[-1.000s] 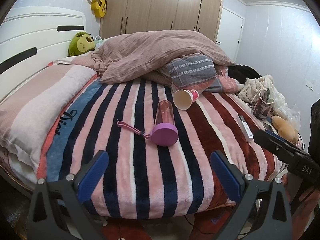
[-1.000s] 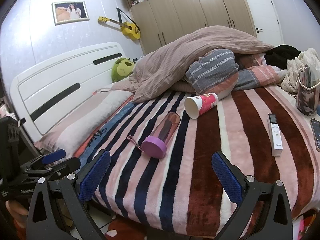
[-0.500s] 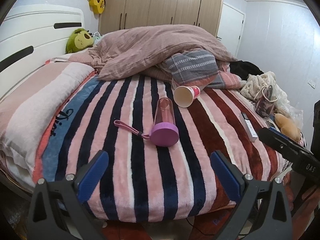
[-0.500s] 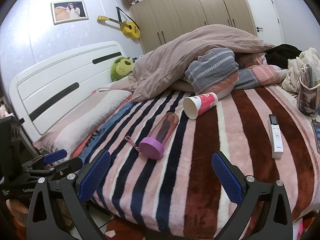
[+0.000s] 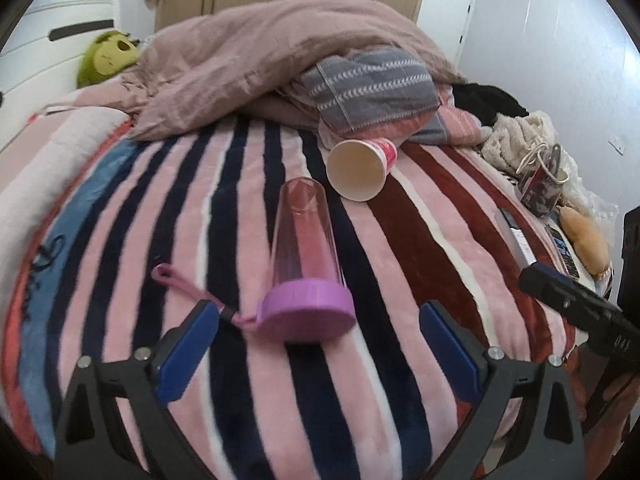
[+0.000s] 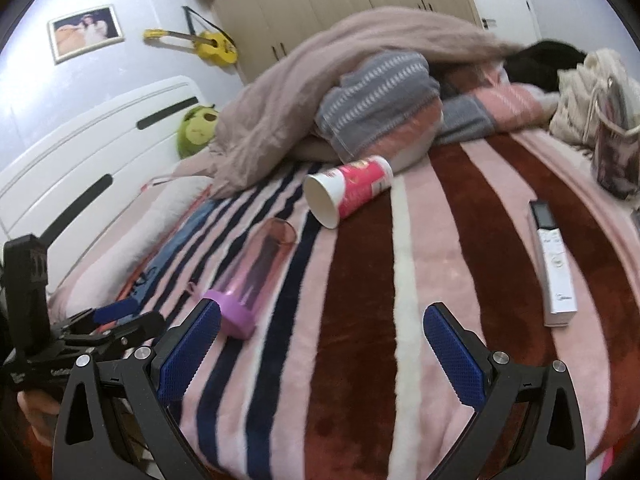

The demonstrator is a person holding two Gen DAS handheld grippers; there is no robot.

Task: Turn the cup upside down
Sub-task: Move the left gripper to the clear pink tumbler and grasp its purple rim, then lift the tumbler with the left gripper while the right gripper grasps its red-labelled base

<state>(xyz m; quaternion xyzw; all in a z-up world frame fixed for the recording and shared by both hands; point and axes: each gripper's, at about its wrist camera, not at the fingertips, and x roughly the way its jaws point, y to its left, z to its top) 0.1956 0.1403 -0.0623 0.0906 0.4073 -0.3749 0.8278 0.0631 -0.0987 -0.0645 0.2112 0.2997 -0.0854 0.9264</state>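
Note:
A pink and white paper cup point(image 5: 362, 168) lies on its side on the striped blanket, mouth toward me; it also shows in the right wrist view point(image 6: 348, 190). A clear pink bottle point(image 5: 304, 236) with a purple cap lies nearer, cap toward me, also in the right wrist view point(image 6: 254, 272). My left gripper point(image 5: 318, 340) is open and empty, jaws either side of the bottle's cap, just short of it. My right gripper point(image 6: 322, 348) is open and empty over the blanket, well short of the cup.
A white remote point(image 6: 554, 266) lies on the blanket to the right. A heaped duvet and pillows point(image 5: 288, 64) sit behind the cup. A patterned bag point(image 6: 614, 156) and clothes are at the far right. A green plush toy point(image 5: 108, 56) sits by the headboard.
Both grippers have moved forward over the bed toward the bottle and cup. Both stay open. The cup and bottle have not moved.

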